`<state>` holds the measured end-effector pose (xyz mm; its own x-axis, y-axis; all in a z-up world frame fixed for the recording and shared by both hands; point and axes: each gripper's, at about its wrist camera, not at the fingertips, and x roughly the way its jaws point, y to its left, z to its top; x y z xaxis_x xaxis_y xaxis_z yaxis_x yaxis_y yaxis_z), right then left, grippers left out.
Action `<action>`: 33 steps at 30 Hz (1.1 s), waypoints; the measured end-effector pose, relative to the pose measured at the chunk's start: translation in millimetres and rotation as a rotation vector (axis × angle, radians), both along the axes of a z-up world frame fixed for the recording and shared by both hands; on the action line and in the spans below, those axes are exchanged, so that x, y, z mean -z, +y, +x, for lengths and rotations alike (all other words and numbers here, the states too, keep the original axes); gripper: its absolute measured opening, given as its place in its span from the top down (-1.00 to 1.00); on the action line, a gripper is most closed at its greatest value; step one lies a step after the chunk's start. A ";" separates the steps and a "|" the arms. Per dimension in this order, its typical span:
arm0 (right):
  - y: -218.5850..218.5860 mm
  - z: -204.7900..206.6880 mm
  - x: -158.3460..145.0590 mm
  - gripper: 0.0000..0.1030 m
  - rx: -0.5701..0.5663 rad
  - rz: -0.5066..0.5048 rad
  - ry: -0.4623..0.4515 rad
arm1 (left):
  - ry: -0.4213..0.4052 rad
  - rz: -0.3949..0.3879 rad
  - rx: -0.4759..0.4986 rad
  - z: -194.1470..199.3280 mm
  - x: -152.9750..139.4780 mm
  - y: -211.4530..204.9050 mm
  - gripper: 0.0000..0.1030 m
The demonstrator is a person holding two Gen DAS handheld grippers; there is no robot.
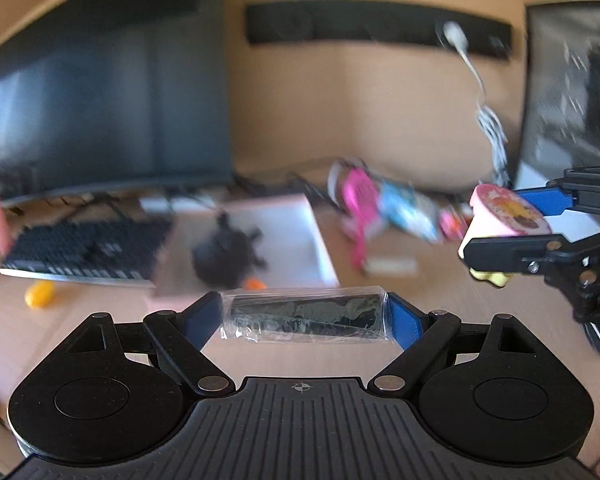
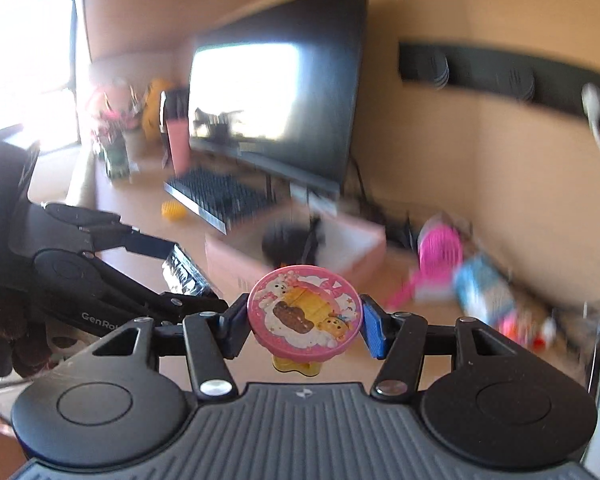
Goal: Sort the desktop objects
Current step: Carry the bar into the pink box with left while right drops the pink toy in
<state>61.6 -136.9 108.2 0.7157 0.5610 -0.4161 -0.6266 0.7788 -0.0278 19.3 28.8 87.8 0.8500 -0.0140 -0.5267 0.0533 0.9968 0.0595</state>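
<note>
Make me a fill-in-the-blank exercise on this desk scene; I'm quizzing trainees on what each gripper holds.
1. The left gripper is shut on a dark packet wrapped in clear ____.
2. The right gripper is shut on a round toy whose rim is ____.
3. Behind the keyboard stands a dark ____.
4. The small ball in front of the keyboard is ____.

Missing words: plastic; pink; monitor; yellow

Tan wall (image 1: pixel 380 100) behind a wooden desk (image 1: pixel 100 328); bright window (image 2: pixel 24 60) at left.
</note>
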 end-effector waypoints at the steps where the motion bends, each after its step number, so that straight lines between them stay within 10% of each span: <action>1: 3.5 1.8 -7.9 -0.08 -0.001 0.013 -0.026 | -0.019 0.007 -0.011 2.0 -5.6 3.6 -0.76; 15: 24.8 60.0 -75.3 -0.08 0.108 0.203 -0.115 | -0.096 0.024 -0.065 63.2 -20.4 61.3 -0.76; 26: 86.9 169.6 -24.3 -0.09 0.174 0.231 0.199 | 0.025 -0.002 -0.034 138.2 29.1 99.5 -0.83; 29: 93.7 186.9 -9.3 -0.54 0.237 0.235 0.231 | 0.106 -0.017 -0.028 152.6 50.5 112.1 -0.85; 33: 73.4 179.9 -5.4 -0.58 0.286 0.291 0.214 | 0.116 -0.050 -0.050 132.3 57.4 124.4 -0.91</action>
